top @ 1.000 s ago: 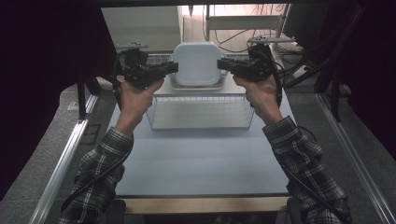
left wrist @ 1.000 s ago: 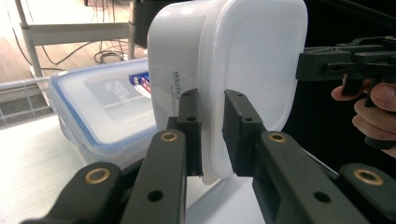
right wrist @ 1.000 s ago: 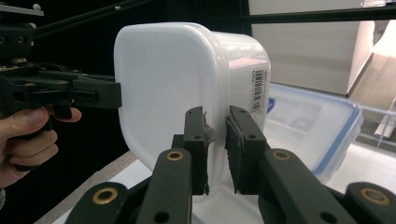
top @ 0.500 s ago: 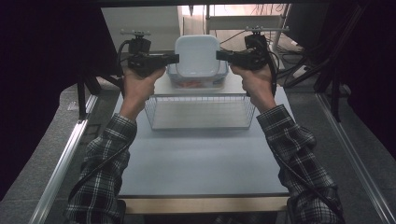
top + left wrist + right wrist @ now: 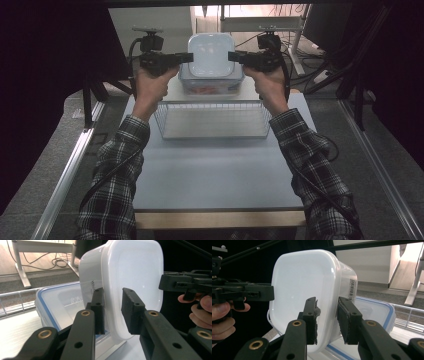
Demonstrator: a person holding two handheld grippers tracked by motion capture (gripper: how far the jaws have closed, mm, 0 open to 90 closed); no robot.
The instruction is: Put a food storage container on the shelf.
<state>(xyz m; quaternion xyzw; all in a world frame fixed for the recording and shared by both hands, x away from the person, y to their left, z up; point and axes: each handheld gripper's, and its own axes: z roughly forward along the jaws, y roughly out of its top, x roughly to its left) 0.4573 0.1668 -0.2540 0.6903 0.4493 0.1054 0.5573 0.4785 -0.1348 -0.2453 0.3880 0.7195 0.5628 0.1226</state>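
Observation:
A white lidded container (image 5: pixel 211 55) stands on top of a clear box with a blue-rimmed lid (image 5: pixel 210 87) at the far side of the table. My left gripper (image 5: pixel 190 57) is at its left edge and my right gripper (image 5: pixel 231 56) at its right edge. In the left gripper view the container's rim (image 5: pixel 135 272) passes between the pads (image 5: pixel 100 310) with a gap showing. The right gripper view shows the same rim (image 5: pixel 304 282) loosely between its pads (image 5: pixel 348 320). Both sets of jaws have just been opening.
A wire basket (image 5: pixel 212 120) sits just in front of the blue-rimmed box (image 5: pixel 57 305), with bare grey tabletop (image 5: pixel 210 170) toward the person. Desk legs and cables lie on the floor beyond the table. Dark screens stand at both sides.
Both hands moved away from the person, carrying the white container past the basket onto the blue-rimmed box. The jaws now stand a little wider around its rim.

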